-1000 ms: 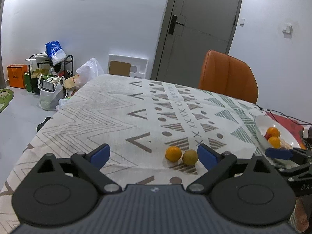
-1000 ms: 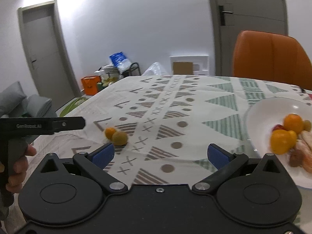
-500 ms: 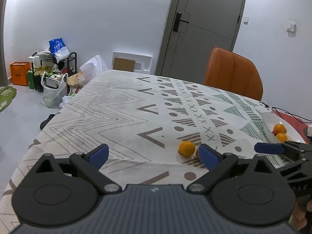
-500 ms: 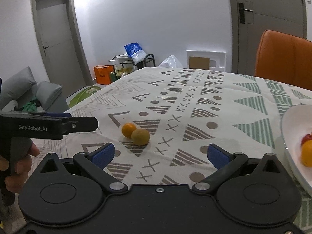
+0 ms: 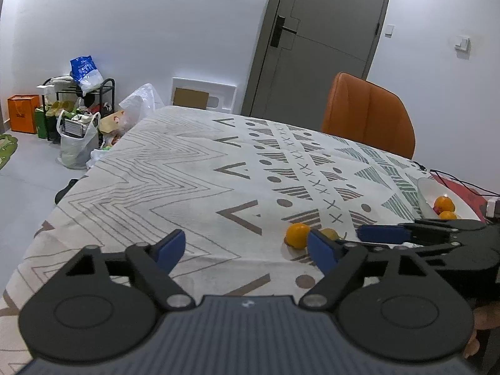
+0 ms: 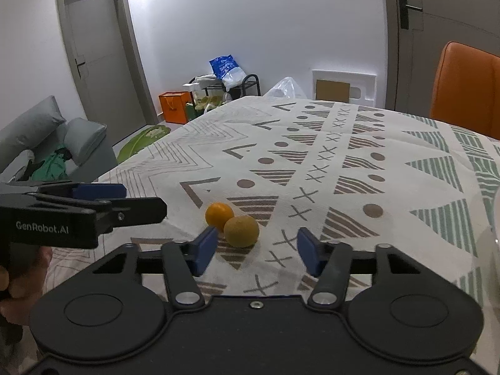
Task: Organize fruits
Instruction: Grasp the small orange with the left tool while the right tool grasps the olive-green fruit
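We line up on the two loose fruits left on the worktop.

Our right claw [image 6: 256,250] is closing but grips nothing yet: the yellow-green fruit [image 6: 241,231] sits just ahead of its blue pads, not clearly between them, touching the orange [image 6: 219,214] behind it. Our left claw [image 5: 243,250] is also narrowing on empty air, with both fruits off to its right side. The white bowl [image 5: 426,198], already holding oranges, waits well apart at the right of the patterned worktop [image 6: 343,156]. We judge this the reach-and-grasp step; next we should push the right claw forward until the pads straddle the near fruit alone, without nudging the orange away.
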